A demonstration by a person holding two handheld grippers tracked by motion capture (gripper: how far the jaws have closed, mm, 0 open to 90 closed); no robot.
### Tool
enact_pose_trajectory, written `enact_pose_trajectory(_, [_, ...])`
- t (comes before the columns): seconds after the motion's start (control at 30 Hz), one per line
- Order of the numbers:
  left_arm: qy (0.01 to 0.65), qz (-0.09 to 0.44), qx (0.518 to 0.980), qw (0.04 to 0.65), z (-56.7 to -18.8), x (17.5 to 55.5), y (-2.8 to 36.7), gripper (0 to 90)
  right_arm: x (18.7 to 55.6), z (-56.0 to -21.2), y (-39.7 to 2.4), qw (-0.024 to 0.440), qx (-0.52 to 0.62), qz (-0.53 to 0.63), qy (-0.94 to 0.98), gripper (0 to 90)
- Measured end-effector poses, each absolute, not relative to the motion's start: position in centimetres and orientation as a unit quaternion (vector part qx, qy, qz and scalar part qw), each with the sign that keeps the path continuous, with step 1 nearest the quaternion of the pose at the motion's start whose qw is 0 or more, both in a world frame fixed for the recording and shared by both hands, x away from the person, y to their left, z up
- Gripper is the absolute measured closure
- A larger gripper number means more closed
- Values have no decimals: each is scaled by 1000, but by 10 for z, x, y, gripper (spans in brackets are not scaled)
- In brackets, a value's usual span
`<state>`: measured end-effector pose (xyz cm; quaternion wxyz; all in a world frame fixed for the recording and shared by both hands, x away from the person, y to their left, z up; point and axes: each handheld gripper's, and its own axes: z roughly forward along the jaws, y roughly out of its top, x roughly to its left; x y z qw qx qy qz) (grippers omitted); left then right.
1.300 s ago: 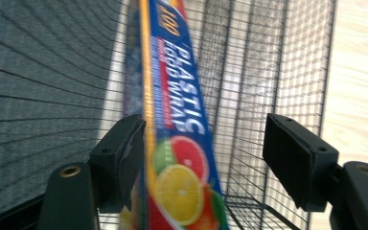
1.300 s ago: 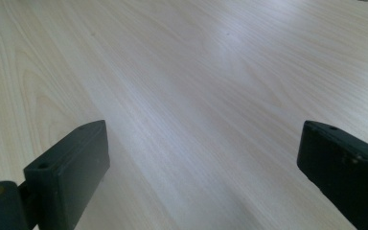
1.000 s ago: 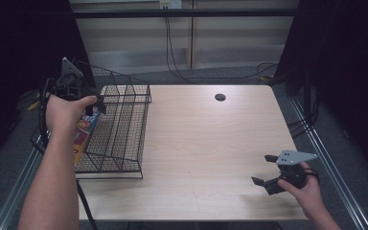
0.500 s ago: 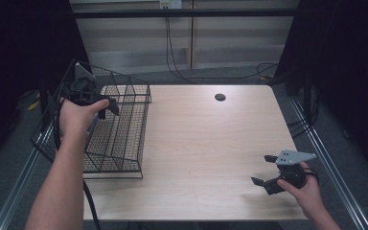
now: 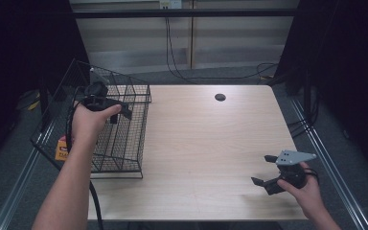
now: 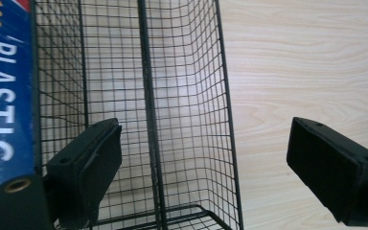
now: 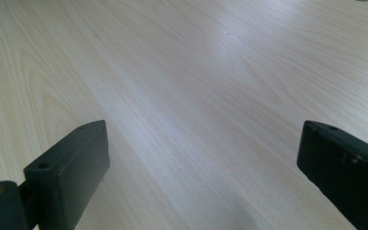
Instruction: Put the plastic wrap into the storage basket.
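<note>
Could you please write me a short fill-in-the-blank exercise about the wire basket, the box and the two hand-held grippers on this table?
1. The black wire basket stands at the table's ____ edge in the high view.
2. The blue box inside the basket bears the white word ____.
3. The jaws of the left hand-held gripper stand ____, nothing between them but basket wire.
4. The right hand-held gripper rests low over bare ____.

Missing words: left; PLASTIC; open; table

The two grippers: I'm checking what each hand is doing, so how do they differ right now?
The left gripper hangs above the wire basket, its jaws having just been opening; the right gripper sits low over bare table near the front edge. A blue box lies beside the left one. Both are open and hold nothing.
</note>
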<state>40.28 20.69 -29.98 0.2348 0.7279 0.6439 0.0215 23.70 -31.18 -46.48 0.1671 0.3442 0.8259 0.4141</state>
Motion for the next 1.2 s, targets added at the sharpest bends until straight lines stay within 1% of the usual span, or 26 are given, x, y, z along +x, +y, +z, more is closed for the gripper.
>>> enact_pose_trajectory(0.93, [591, -8, 763, 260, -321, 391, 171, 107, 236, -465, -310, 165, 343, 410, 829, 39])
enact_pose_trajectory(1.2, [576, -8, 774, 264, -326, 388, 160, 106, 237, -465, -311, 165, 343, 411, 829, 39])
